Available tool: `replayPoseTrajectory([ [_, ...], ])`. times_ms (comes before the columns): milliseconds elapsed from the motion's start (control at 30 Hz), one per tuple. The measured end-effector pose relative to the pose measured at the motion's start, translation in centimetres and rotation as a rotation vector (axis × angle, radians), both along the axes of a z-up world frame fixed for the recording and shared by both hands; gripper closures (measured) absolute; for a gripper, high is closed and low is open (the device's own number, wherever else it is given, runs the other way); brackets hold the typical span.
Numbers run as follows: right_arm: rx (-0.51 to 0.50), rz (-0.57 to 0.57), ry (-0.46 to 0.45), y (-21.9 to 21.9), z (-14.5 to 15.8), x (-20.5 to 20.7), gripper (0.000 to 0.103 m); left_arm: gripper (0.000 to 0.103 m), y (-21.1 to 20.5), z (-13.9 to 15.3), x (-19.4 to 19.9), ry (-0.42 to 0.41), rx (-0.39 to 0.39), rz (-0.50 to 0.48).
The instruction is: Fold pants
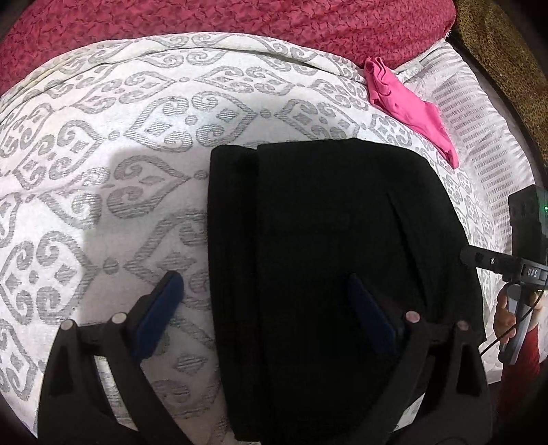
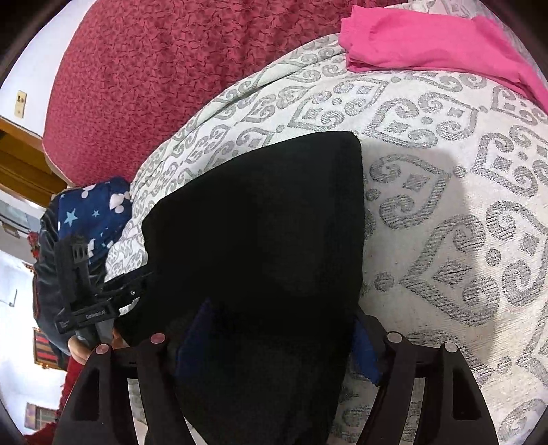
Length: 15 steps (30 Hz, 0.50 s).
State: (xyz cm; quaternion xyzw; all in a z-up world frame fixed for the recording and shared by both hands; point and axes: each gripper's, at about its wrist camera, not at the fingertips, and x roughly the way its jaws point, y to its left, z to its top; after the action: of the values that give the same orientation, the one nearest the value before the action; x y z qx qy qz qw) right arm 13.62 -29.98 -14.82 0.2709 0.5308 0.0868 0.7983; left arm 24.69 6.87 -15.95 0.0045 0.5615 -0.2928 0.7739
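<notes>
Black pants [image 1: 325,256] lie folded in a flat block on the white, grey-patterned mattress [image 1: 102,154]. My left gripper [image 1: 267,291] is open, hovering over the pants' left edge: its left finger is over the mattress, its right finger over the black cloth. The right gripper's body [image 1: 513,267] shows at the pants' right edge. In the right wrist view the pants [image 2: 257,222] fill the middle and my right gripper [image 2: 277,325] is open, its jaws set wide on either side of the near end of the folded pants. Cloth hides the blue pads in part.
A pink garment [image 1: 407,102] lies on the mattress beyond the pants, also in the right wrist view [image 2: 438,41]. A red textured blanket [image 1: 239,24] covers the far side. A blue star-print cloth [image 2: 92,212] and the left gripper's body [image 2: 85,301] are at the bed's edge.
</notes>
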Motion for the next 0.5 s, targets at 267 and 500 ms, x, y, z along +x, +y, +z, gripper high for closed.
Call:
replayPoseTrajectory([
  [267, -0.153, -0.012, -0.055, 1.2, 2.5, -0.8, 0.09, 0.06, -2.1, 2.4, -2.5, -0.12, 0.045, -0.093],
  [500, -0.207, 0.01, -0.125, 2.5, 6.4, -2.1, 0.091, 0.077, -3.3, 5.9, -4.4, -0.232, 0.097, -0.131],
])
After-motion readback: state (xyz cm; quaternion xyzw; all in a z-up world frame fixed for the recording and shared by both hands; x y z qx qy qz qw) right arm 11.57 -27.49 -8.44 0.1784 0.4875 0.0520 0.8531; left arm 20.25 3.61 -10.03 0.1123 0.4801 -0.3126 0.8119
